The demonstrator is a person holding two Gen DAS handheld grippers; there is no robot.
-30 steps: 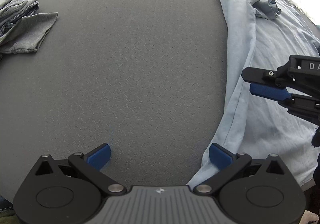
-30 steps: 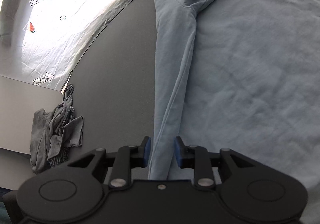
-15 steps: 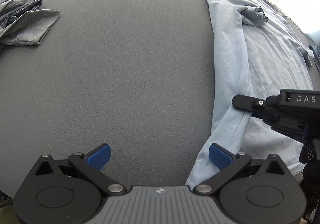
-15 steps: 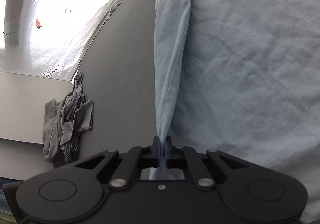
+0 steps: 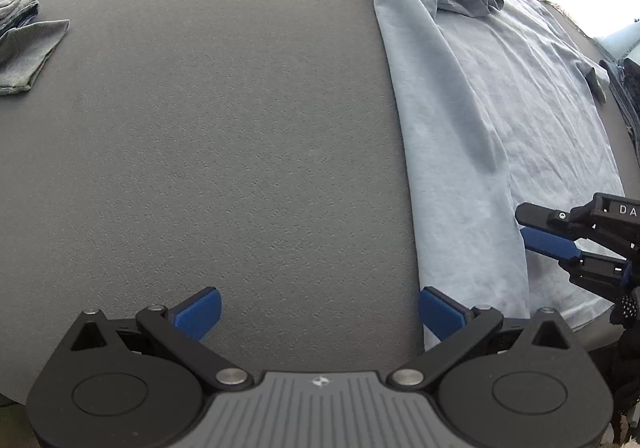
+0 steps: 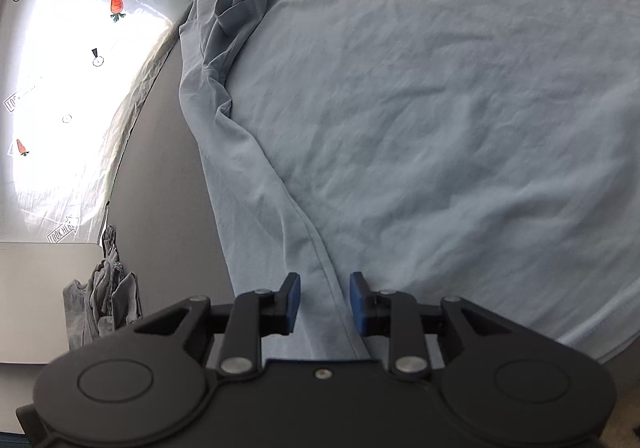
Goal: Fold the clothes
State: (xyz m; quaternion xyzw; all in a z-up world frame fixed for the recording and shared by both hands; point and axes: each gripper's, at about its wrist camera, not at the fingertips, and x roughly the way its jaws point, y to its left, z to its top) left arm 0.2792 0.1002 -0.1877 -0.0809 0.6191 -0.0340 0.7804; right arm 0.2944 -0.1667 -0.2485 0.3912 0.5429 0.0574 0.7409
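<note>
A light blue shirt (image 5: 492, 120) lies spread on the dark grey table (image 5: 224, 120), its left side folded over in a long strip (image 6: 256, 188). My left gripper (image 5: 318, 314) is open and empty over bare table, its right fingertip at the shirt's near left edge. My right gripper (image 6: 324, 302) is open, its jaws on either side of the folded strip's hem, not clamped on it. It also shows in the left wrist view (image 5: 548, 244) over the shirt's near part.
A heap of grey clothes (image 5: 24, 40) lies at the table's far left, also in the right wrist view (image 6: 100, 300). Dark blue clothing (image 5: 628, 96) lies at the far right. A white printed sheet (image 6: 68, 96) hangs beyond the table's edge.
My right gripper shut on the shirt's folded edge, lifted it, and has now opened again; the edge lies back down. The left gripper stayed open and shifted slightly.
</note>
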